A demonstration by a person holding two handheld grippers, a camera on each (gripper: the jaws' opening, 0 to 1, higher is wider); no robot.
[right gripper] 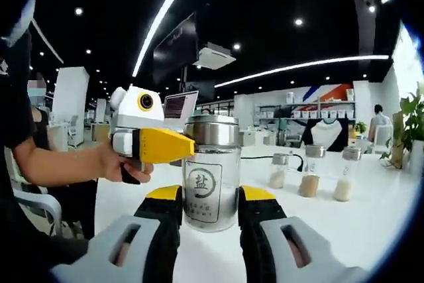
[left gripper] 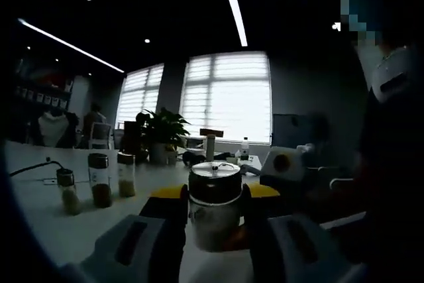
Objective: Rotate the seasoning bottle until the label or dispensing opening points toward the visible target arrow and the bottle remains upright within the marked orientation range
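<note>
Your right tongs (right gripper: 211, 213) clamp the seasoning bottle (right gripper: 211, 171) upright on the white table (right gripper: 371, 220), its label reading 盐 facing you. Your left tongs (left gripper: 213, 220) pinch the same bottle by its metal lid (left gripper: 214, 181). Three small jars (right gripper: 309, 175) stand beyond, near a plant (left gripper: 162, 130) and bright windows (left gripper: 228, 96).

The clear glass seasoning bottle with a steel lid (right gripper: 212, 171) stands upright on the pale worktop (right gripper: 371, 220), between the two jaws of the right claw (right gripper: 210, 220). In the right gripper view the left claw (right gripper: 173, 146) reaches in from the left, against the bottle's upper part. In the left gripper view the bottle (left gripper: 214, 205) sits between the left claw's own jaws (left gripper: 213, 211). Three small glass jars holding powder (right gripper: 309, 171) stand in a row on the worktop, to the right and behind the bottle. A potted green plant (left gripper: 161, 134) stands farther back.
</note>
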